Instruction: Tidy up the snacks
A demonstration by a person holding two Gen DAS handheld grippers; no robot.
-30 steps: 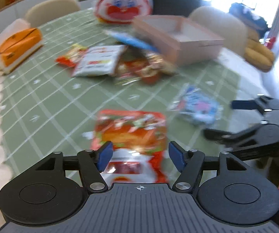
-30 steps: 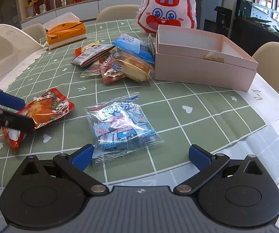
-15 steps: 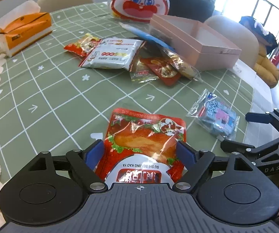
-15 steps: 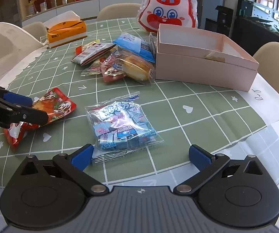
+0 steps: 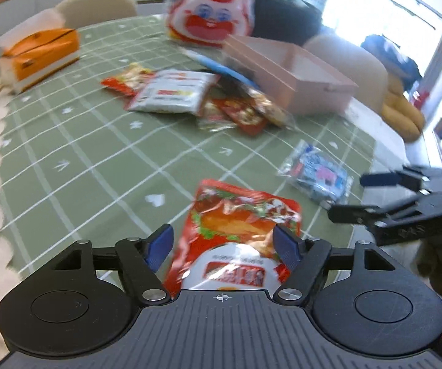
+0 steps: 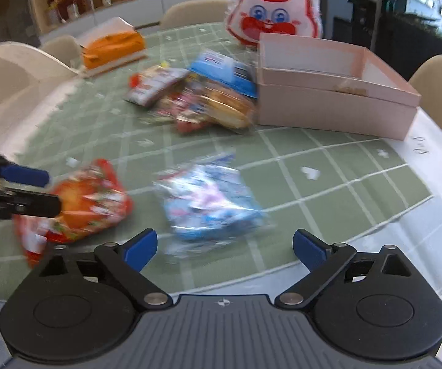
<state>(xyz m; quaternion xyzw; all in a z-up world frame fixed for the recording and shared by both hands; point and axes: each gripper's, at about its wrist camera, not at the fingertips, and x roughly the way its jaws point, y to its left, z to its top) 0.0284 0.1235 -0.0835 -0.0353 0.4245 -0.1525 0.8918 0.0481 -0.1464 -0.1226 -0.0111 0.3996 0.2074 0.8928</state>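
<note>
Left gripper (image 5: 224, 243) has slid in over the red pouch (image 5: 239, 230), low centre of frame, jaws wide and just starting to close, pads not yet pressing. That pick looks imminent! Right gripper (image 6: 224, 244) has edged toward the blue pack (image 6: 208, 203), jaws wide but narrowing, nothing held. Pink box (image 6: 328, 113), upper right, holds one small snack; the rest lie heaped beside it.

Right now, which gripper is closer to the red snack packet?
Left. The left gripper straddles the red snack packet, closing; the right gripper is beside it, facing the blue packet.
</note>
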